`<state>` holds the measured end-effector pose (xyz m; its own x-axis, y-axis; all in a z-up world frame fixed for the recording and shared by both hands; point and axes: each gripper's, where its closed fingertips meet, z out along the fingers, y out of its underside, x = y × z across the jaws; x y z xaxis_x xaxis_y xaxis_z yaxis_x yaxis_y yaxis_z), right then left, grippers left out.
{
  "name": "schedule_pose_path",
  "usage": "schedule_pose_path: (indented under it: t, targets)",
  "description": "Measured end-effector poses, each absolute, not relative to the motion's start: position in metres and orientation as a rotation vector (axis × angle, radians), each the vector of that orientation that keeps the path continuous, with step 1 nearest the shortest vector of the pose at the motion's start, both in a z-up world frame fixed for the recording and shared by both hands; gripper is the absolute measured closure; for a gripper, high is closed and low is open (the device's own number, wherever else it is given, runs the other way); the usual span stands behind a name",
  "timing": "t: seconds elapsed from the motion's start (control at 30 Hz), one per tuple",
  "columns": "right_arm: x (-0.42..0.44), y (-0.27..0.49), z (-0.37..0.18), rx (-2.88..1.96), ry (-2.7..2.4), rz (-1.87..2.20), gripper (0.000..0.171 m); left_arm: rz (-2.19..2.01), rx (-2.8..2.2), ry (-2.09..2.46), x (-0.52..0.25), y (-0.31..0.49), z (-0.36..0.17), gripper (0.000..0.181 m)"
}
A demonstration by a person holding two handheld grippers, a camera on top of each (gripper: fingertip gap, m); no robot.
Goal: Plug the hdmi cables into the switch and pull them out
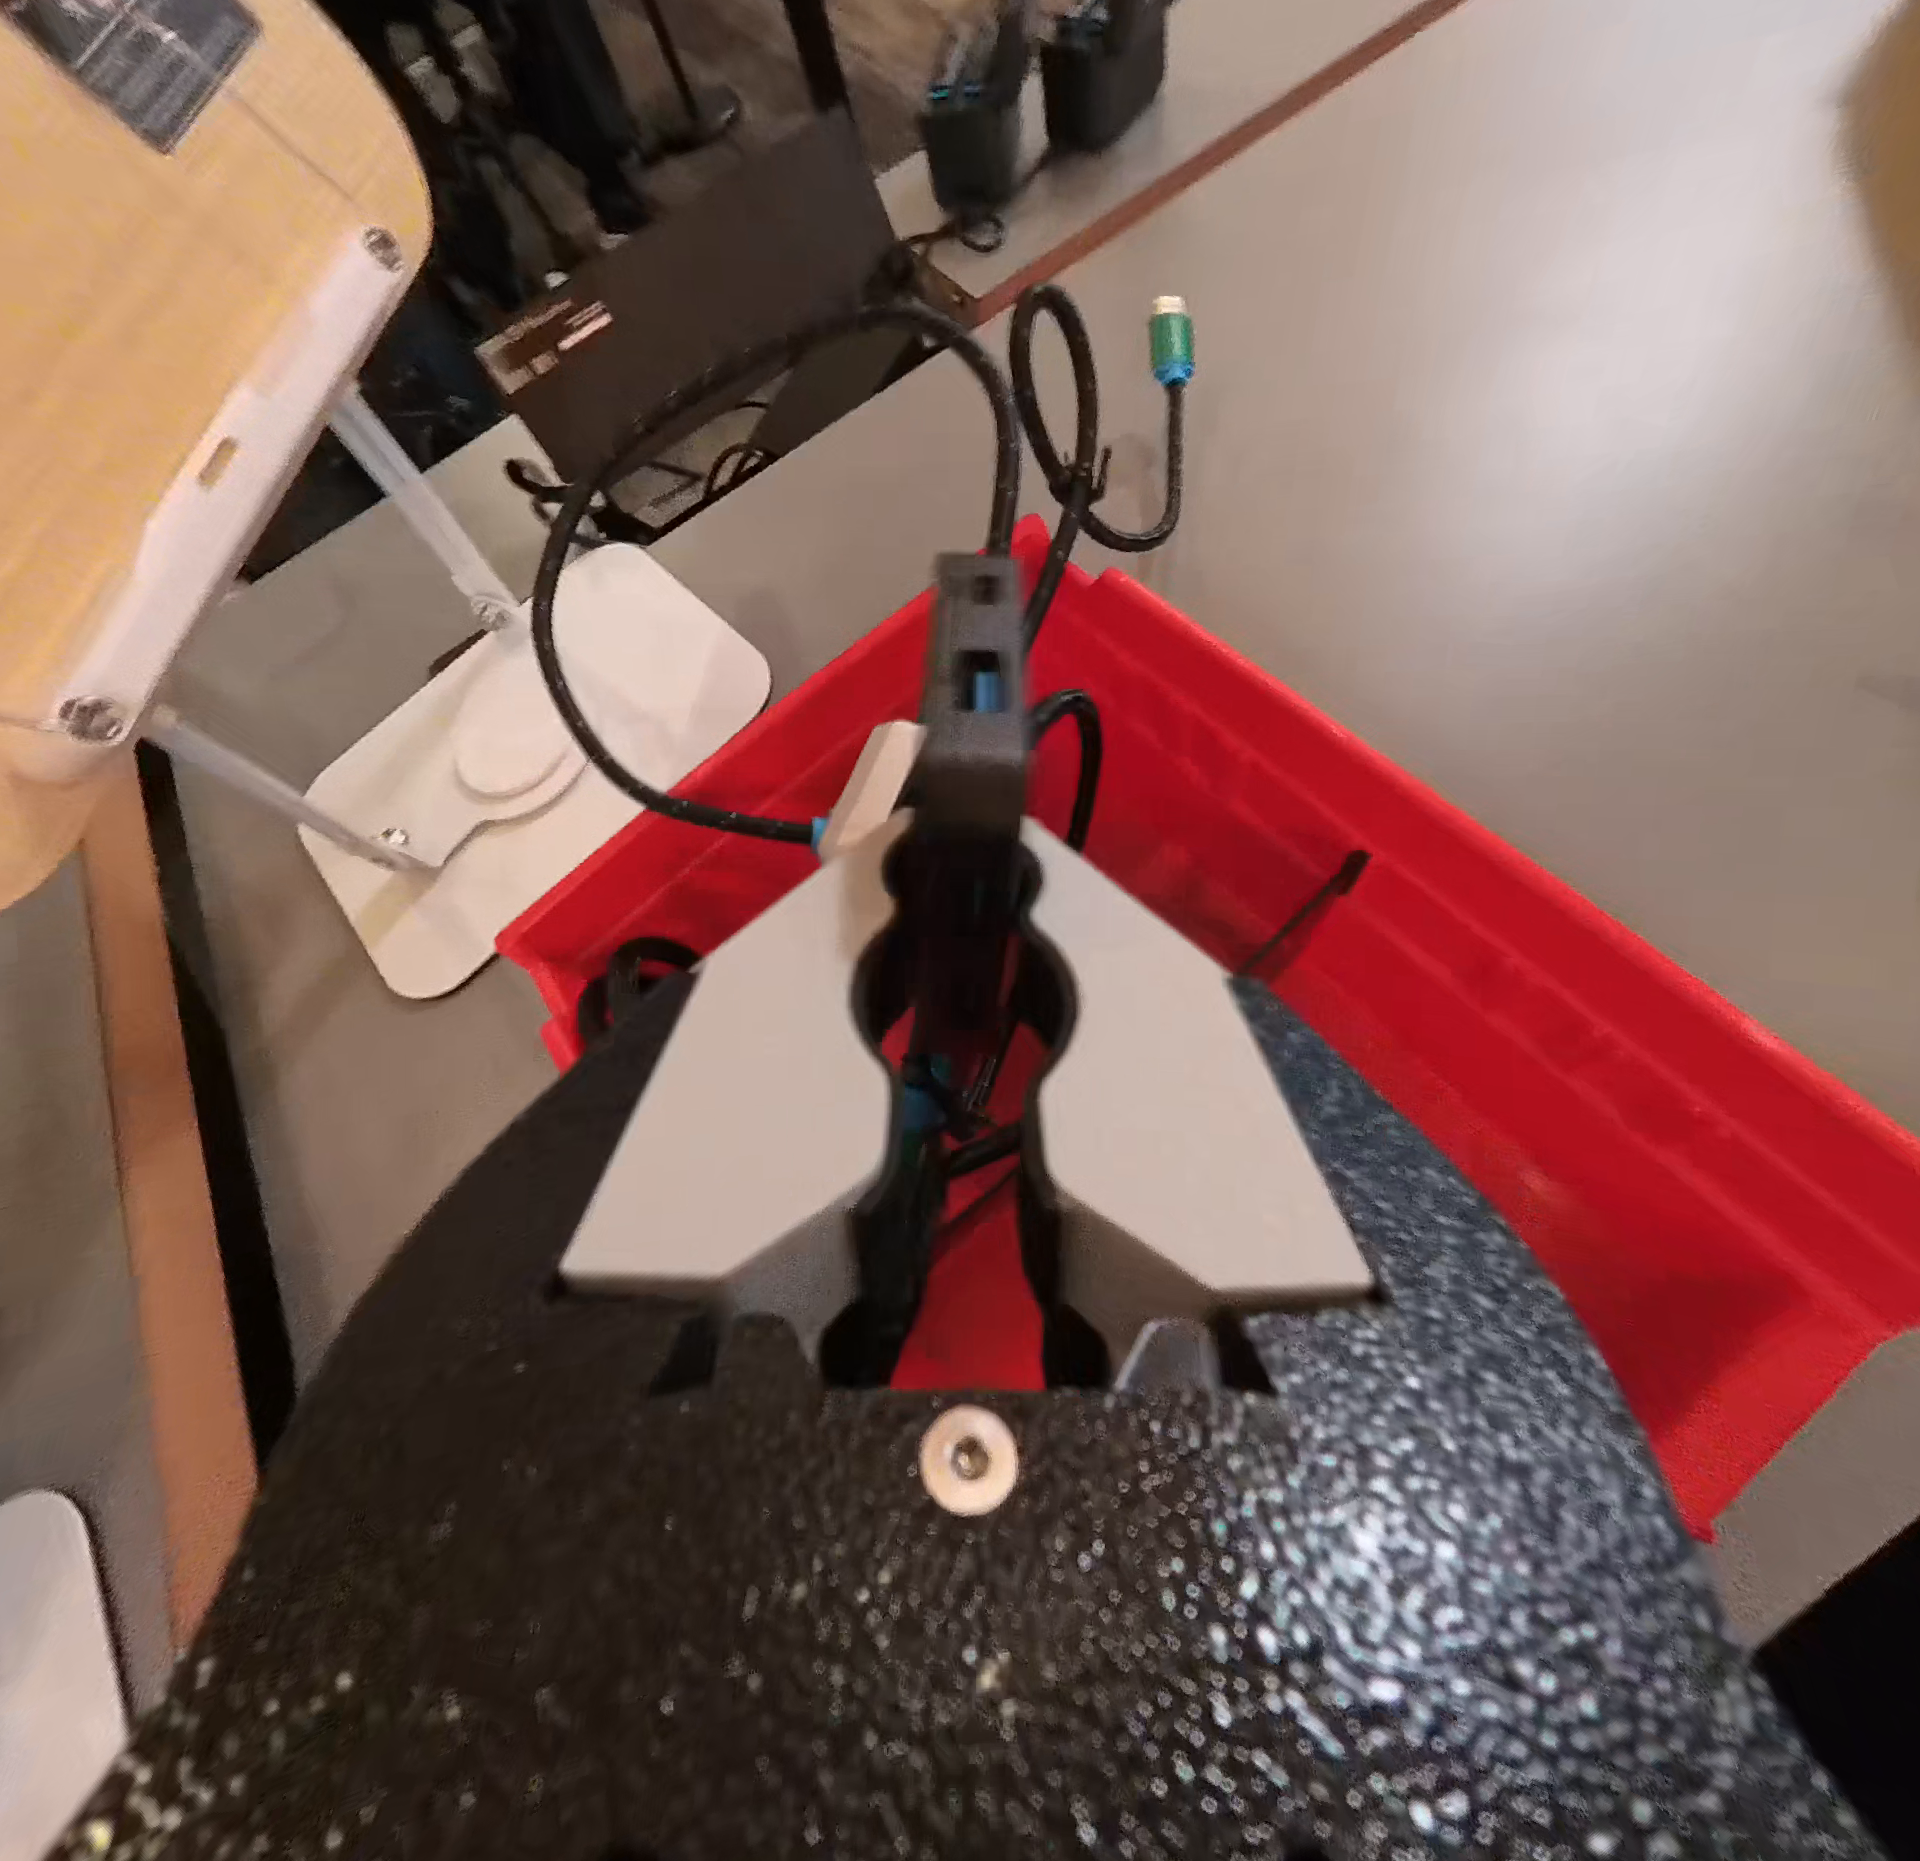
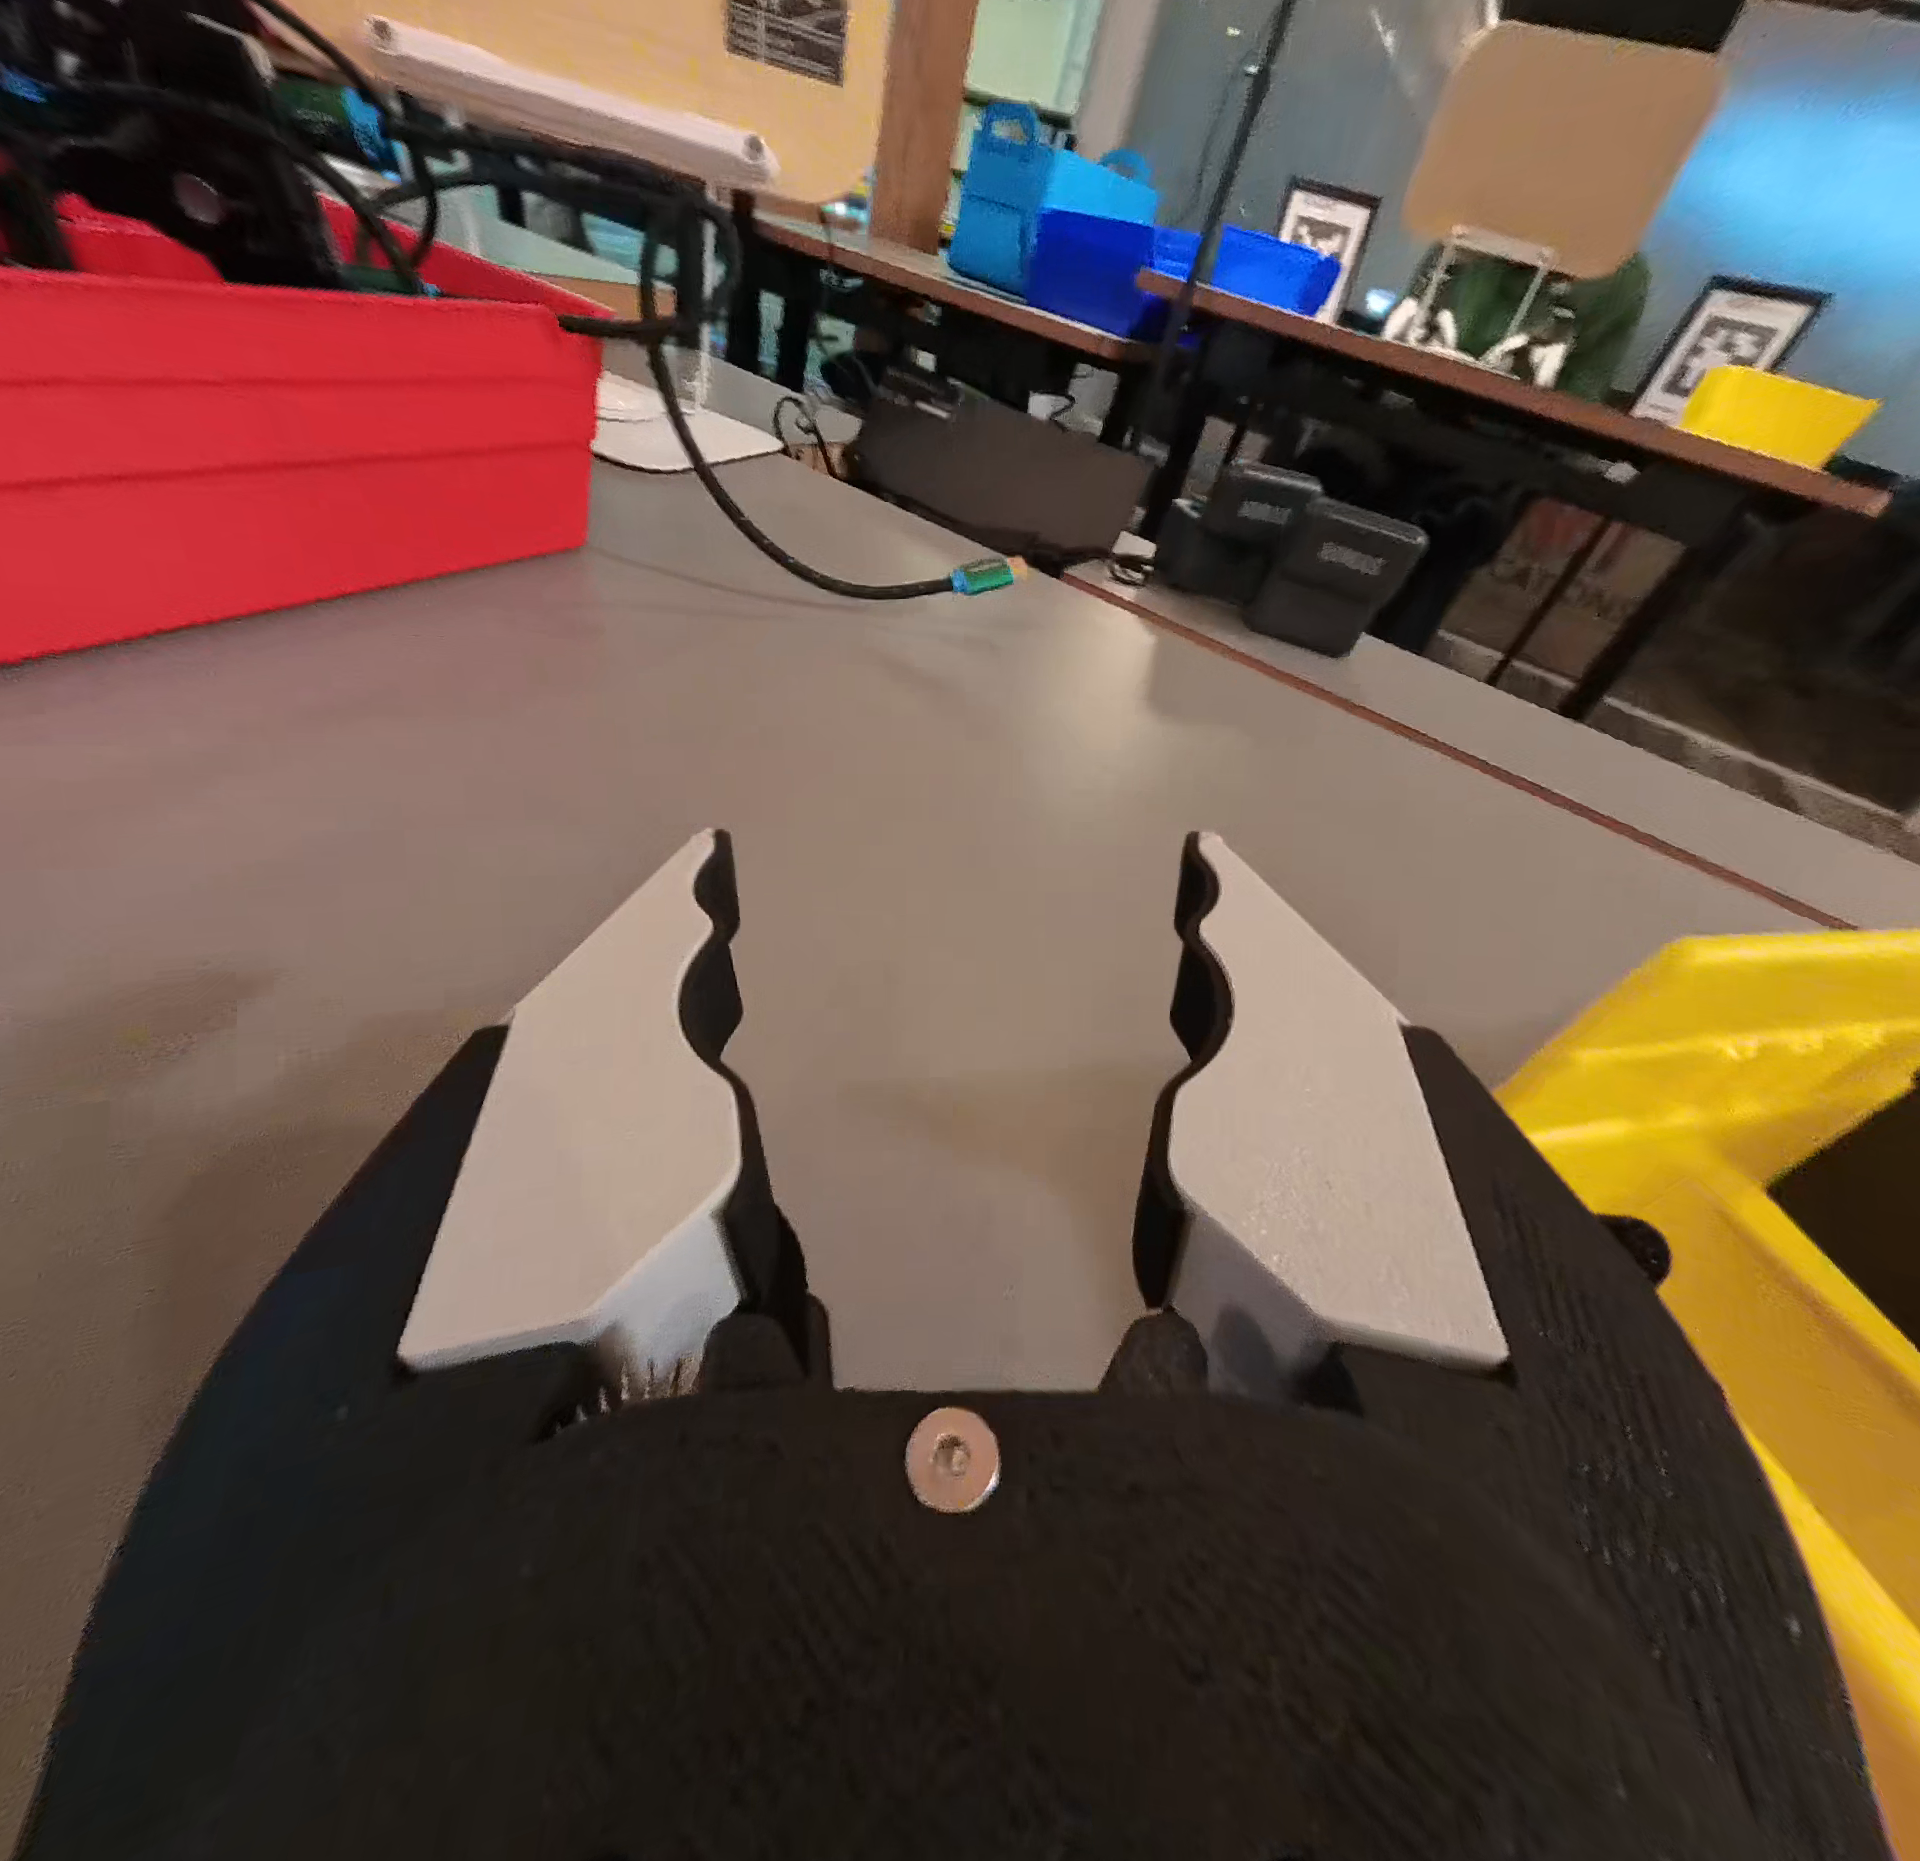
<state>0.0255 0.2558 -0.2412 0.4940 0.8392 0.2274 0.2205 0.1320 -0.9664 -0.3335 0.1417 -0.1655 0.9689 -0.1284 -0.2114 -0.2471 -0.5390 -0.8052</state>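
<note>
Left claw (image 1: 961,855) is clamped on the black switch (image 1: 971,699), holding it up over the red bin (image 1: 1351,876), with black cables (image 1: 561,668) looping off it. One loose cable's green plug (image 2: 982,575) lies on the gray table (image 2: 935,731), just past the bin's right side. Right claw (image 2: 956,866) is spread wide with nothing in it, low over the table, yellow bin (image 2: 1714,1063) on its right.

A grey table (image 2: 935,731) is carrying a red bin (image 2: 291,450) at its left and a yellow bin (image 2: 1704,1042) at its right edge, well apart. A white stand base (image 1: 540,762) is sitting just beside the red bin's far corner. A black cable (image 2: 748,533) is trailing out of the red bin, its green plug (image 2: 985,575) lying on bare tabletop.
</note>
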Motion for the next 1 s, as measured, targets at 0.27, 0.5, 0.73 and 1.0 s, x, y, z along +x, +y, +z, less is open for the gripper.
schedule_pose_path:
  t: [0.27,0.5,0.73,1.0]
  targets:
    - [0.03,0.257,-0.23,-1.304,-0.951,0.516,0.096,0.395,-2.052,0.318,-0.345,0.136,-0.102,0.17]
    - [0.025,0.253,-0.233,-1.279,-0.996,0.481,0.098,0.459,-1.83,0.335,-0.323,0.126,-0.005,0.169]
    - [0.018,0.245,-0.233,-1.231,-1.045,0.475,0.098,0.104,-1.564,0.426,-0.239,0.121,0.059,0.17]
    - [0.023,0.175,-0.166,-0.874,-1.191,0.76,0.131,-0.437,-1.505,0.61,-0.092,0.148,-0.004,0.171]
